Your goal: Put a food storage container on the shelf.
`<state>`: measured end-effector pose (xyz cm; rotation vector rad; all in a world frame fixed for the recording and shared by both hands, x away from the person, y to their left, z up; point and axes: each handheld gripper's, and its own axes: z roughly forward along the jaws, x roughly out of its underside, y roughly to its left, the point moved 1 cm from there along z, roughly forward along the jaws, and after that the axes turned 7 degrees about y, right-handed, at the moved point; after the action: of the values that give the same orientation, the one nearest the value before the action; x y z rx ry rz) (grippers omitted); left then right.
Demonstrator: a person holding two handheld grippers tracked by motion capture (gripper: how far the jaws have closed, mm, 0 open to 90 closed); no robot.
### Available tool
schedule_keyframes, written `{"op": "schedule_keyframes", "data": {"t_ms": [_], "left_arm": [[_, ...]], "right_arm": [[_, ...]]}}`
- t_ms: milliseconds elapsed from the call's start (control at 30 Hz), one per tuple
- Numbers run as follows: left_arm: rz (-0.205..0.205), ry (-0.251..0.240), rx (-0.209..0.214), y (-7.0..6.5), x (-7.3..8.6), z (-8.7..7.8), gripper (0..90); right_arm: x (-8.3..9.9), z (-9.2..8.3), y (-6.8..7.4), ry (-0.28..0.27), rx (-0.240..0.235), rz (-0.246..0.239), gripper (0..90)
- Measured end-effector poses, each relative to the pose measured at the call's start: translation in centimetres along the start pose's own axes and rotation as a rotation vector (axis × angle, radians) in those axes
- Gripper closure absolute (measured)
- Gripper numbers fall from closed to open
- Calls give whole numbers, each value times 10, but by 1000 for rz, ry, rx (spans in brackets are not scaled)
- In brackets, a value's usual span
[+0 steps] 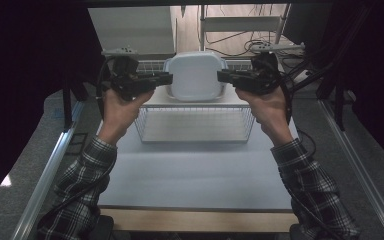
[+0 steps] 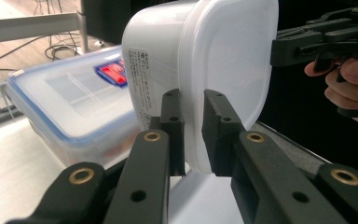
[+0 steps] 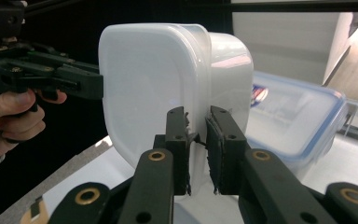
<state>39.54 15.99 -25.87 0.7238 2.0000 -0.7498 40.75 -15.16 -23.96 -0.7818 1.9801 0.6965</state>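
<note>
Both grippers [image 1: 167,78] [image 1: 221,76] pinch opposite rims of the white container [image 1: 195,76].

A pale table [image 1: 195,175] with a wooden near edge stood between metal rails [image 1: 45,175] over grey floor. Beyond it, a metal shelf frame [image 1: 240,22] and cables [image 1: 230,50] crossed wooden flooring; darkness flanked both sides.

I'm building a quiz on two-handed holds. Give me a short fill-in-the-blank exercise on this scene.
1. The left gripper and right gripper both clamp the rim of the white ____.
2. The white container is held above a wire ____.
3. The clear box behind it has a lid edged in ____.

Missing words: container; basket; blue
</note>
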Motion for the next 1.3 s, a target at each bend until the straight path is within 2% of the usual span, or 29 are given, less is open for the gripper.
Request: {"op": "schedule_keyframes", "data": {"t_ms": [233,467,667,767,800,833,1000,1133,1300], "left_arm": [[-31,11,-9,17,-17,8,798],[-48,26,-21,30,-24,19,792],[-48,13,-42,32,-26,24,768],[-45,10,-40,32,-27,25,718],[-44,8,-38,31,-28,26,718],[-33,6,-51,29,-30,28,672],[-24,16,-76,28,-32,33,623],[-34,29,-99,30,-31,39,619],[-51,30,-98,33,-30,43,609]], "right_arm": [[-19,13,-13,-4,23,26,790],[-25,26,-27,8,31,73,784],[-28,33,-36,22,23,115,778],[-28,35,-38,21,15,134,765],[-28,35,-38,21,15,134,765],[-29,36,-39,23,21,130,731],[-31,42,-38,28,61,104,683],[-32,47,-38,27,86,94,651],[-33,51,-40,16,94,98,622]]}}
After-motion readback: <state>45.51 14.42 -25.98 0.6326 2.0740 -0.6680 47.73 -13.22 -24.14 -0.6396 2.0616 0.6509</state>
